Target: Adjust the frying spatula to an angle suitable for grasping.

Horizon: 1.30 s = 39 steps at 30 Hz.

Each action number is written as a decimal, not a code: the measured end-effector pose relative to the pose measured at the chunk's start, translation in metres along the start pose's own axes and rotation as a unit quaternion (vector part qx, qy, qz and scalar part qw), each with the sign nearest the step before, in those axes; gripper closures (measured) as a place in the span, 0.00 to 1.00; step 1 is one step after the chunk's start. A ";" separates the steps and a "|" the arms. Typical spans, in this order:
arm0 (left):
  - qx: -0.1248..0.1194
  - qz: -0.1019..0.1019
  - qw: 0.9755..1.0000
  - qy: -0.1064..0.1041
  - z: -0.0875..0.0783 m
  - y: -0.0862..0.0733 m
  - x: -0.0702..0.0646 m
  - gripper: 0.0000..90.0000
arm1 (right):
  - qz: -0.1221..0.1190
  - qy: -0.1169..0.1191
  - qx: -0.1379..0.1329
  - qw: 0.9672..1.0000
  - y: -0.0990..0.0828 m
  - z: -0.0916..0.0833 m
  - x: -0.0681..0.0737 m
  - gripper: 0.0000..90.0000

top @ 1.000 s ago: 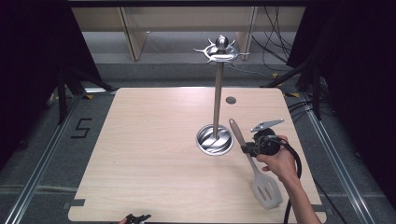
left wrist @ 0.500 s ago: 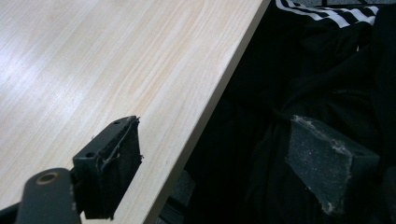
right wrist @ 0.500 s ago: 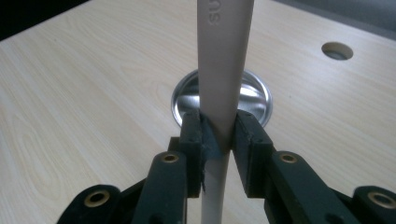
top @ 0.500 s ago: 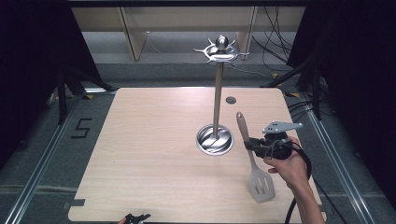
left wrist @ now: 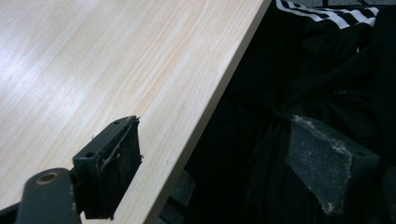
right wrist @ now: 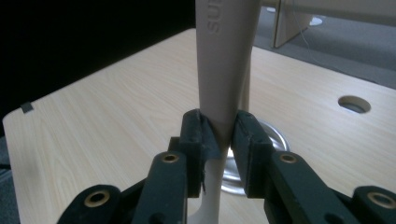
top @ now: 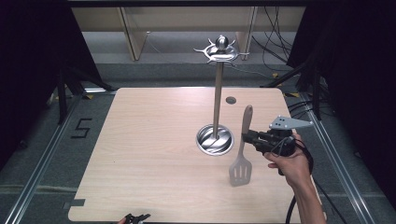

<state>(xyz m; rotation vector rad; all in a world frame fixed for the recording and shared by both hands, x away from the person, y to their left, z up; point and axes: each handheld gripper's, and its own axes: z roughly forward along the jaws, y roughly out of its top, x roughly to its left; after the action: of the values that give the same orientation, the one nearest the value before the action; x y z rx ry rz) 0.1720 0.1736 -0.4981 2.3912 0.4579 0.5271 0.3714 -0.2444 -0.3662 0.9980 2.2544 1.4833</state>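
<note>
Since a second ago the right gripper (top: 248,137) has lifted the spatula (top: 242,156) from lying flat near the tabletop's (top: 149,154) right edge; it now hangs almost upright, handle up and slotted blade down, just right of the stand's round base. In the right gripper view the fingers (right wrist: 199,133) are clamped tight on the beige handle, one pad on each side. Seen from above, the blade hangs over the right part of the tabletop, and whether its tip touches the wood I cannot tell. The left gripper (top: 136,217) sits at the near edge, left of centre; in the left gripper view its fingers (left wrist: 112,161) stand wide with nothing between them, one over the wood and the other past the edge above dark clothing. One metal stand (top: 216,112) rises right of the tabletop's centre, a thin pole from a shiny dish base to a hooked crown with a knob on top. One small round hole (top: 230,100) lies near the far edge, behind the stand. Counted: one spatula, one stand, two grippers. Open wood runs across the whole left half and along the near edge, and a narrower strip lies between the spatula and the right edge, where the person's hand (top: 289,163) comes in.
</note>
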 end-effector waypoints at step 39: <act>-0.002 0.006 1.000 0.011 -0.001 0.001 -0.001 0.19 | -0.064 -0.001 -0.048 0.997 0.095 0.003 0.018 0.84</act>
<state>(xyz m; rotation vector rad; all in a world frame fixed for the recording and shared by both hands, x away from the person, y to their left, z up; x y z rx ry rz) 0.1706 0.1730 -0.4970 2.3882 0.4535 0.5601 0.3979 -0.2077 -0.2807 0.8101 2.1787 1.5186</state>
